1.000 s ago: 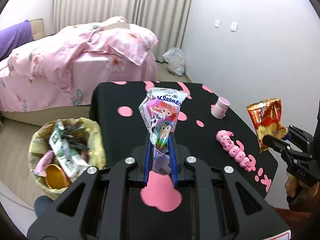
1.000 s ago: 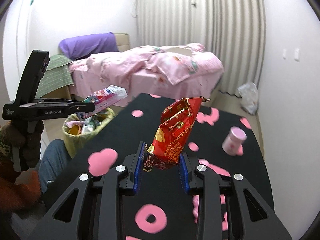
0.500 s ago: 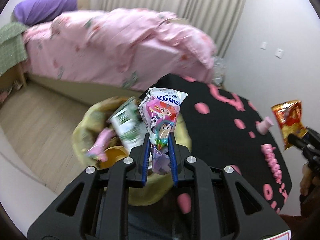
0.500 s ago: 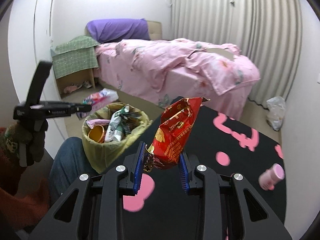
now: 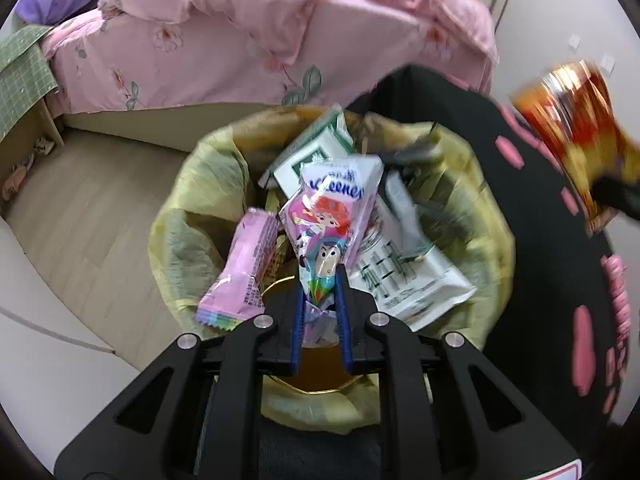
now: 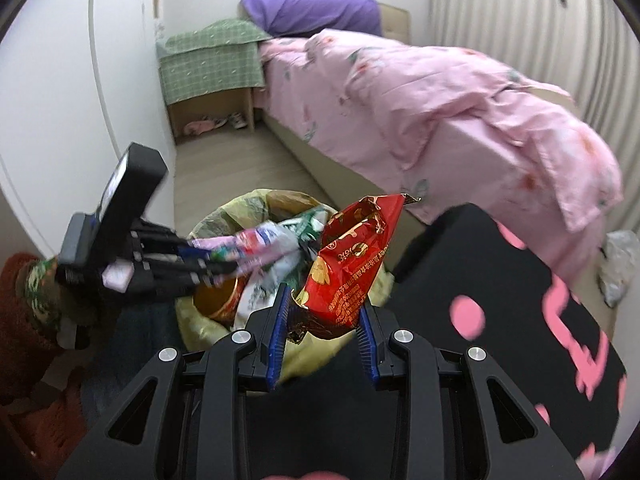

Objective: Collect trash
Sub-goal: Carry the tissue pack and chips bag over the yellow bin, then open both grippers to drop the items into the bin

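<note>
Already heaped, the bin (image 5: 192, 216) may shed anything dropped carelessly. Left claw (image 5: 320, 300) clamps a tissue pack (image 5: 332, 216) right over the pile; right claw (image 6: 324, 320) grips a red snack bag (image 6: 352, 256) near the rim, where release could spill it onto the floor.

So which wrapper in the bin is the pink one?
The pink wrapper lying against the left side of the trash bin. The other packets in there are white and green; this one is pink with a rainbow-striped end.
</note>
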The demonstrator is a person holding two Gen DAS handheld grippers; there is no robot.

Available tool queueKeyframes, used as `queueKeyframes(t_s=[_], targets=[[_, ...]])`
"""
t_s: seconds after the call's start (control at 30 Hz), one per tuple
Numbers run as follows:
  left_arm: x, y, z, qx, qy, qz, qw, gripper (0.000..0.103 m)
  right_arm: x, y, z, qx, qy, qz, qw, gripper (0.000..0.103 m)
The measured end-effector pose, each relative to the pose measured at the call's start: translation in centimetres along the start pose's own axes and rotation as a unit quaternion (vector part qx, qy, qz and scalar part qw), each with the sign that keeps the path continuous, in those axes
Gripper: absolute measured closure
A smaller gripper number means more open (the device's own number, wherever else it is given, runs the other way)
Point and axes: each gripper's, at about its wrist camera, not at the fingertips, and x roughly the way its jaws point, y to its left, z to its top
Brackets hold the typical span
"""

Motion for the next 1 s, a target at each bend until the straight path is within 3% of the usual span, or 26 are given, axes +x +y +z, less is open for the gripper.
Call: queueKeyframes(t_s=[0.23, 0.4, 0.77, 1.0], targets=[[-0.3, 1.4, -0.9, -0.028, -0.002, -0.013, 0.9995, 0.089, 7.5, -0.3, 1.3, -0.01, 0.053, 0.038, 0.998, 0.073], [-0.4, 2.3, -1.1, -0.049, -0.004, -0.018, 0.9986, 0.089, 10.1, 0.0, 0.7, -0.004, 0.09, 0.056, 0.994, 0.073], [-0.8, 2.5, -0.8, -0.076, -0.021, -0.039, 0.9961, 0.089, 10.4, -0.7, -0.5, 0.035, 0.11, 0.067, 0.991, 0.073], [-1.1, 2.5, -0.4, -0.075, -0.025, -0.027, 0.9965, 0.089, 9.8, 0.0, -0.5, 0.018, 0.086, 0.049, 0.995, 0.073]])
